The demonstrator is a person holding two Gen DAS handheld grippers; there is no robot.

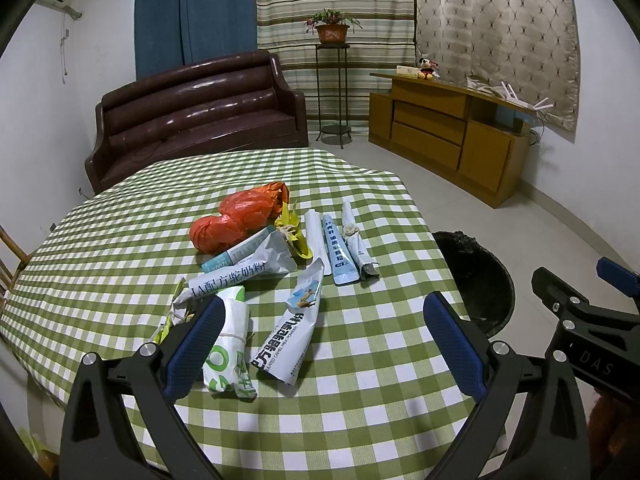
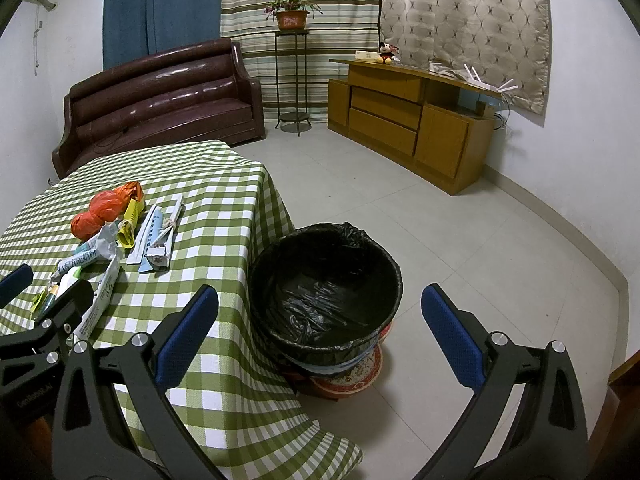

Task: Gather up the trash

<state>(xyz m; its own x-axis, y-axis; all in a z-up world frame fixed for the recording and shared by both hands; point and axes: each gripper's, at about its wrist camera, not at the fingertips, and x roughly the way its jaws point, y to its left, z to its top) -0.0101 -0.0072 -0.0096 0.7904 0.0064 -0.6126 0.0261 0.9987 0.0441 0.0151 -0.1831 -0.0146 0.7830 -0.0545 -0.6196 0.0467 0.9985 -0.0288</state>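
Observation:
Several pieces of trash lie on the green checked table [image 1: 100, 256]: an orange plastic bag [image 1: 236, 216], a green and white packet [image 1: 230, 344], a camel milk powder sachet [image 1: 296, 332], a blue sachet [image 1: 340, 252] and a yellow wrapper [image 1: 294, 232]. My left gripper [image 1: 326, 344] is open above the table's near part, its left finger beside the green and white packet. My right gripper [image 2: 318, 336] is open and empty over the bin [image 2: 326, 280], which has a black liner and stands on the floor by the table's right edge. The trash also shows in the right wrist view, with the orange bag [image 2: 104, 212].
A brown sofa [image 1: 192, 112] stands behind the table. A wooden cabinet [image 1: 448, 132] is against the right wall, and a plant stand [image 1: 332, 92] by the curtains. The bin [image 1: 476, 280] sits on a patterned stool [image 2: 348, 380]. Tiled floor lies to the right.

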